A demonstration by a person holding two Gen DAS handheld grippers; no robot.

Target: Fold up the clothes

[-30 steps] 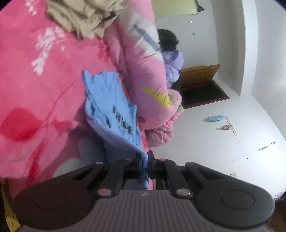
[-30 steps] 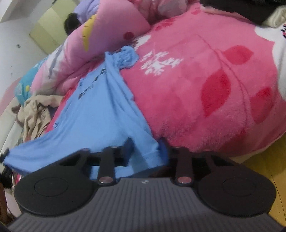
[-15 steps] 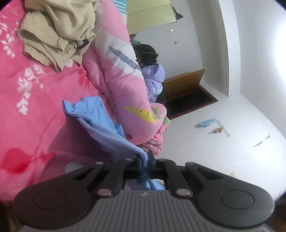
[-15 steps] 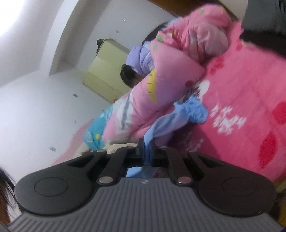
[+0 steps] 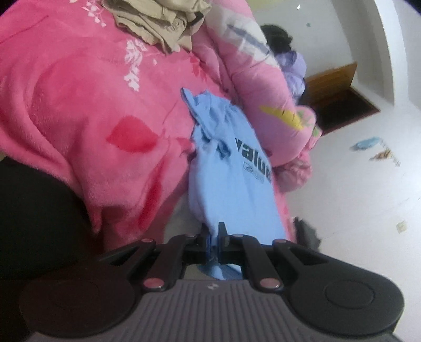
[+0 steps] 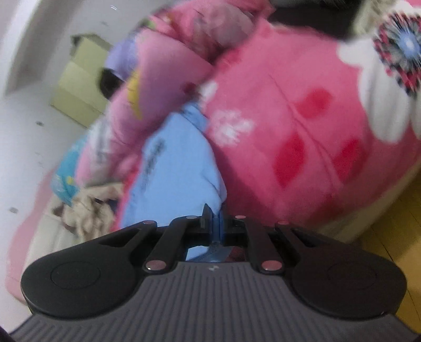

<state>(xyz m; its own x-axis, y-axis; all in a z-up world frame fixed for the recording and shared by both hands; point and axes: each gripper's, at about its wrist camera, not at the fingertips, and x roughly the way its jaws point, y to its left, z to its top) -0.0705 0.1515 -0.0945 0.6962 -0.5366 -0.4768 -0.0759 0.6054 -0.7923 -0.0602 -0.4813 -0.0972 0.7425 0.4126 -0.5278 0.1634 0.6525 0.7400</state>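
The blue shirt [image 5: 231,181] stretches from the left claw [image 5: 214,231] across the pink bed [image 5: 79,110]; both the left claw and the right claw [image 6: 214,214] are clamped on its hem. Half a second ago it hung bunched; now its print shows. Beige clothes [image 5: 160,21] and a rolled quilt [image 5: 263,86] lie beyond.

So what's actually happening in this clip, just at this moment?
A person is working a light blue T-shirt on a bed covered by a pink floral blanket. The left hand-held gripper is shut on one edge of the shirt, and the right hand-held gripper is shut on another edge. The shirt stretches from both grippers away toward a rolled pink quilt, its far end bunched on the blanket. No fold shows yet. A beige garment lies heaped further up the bed.
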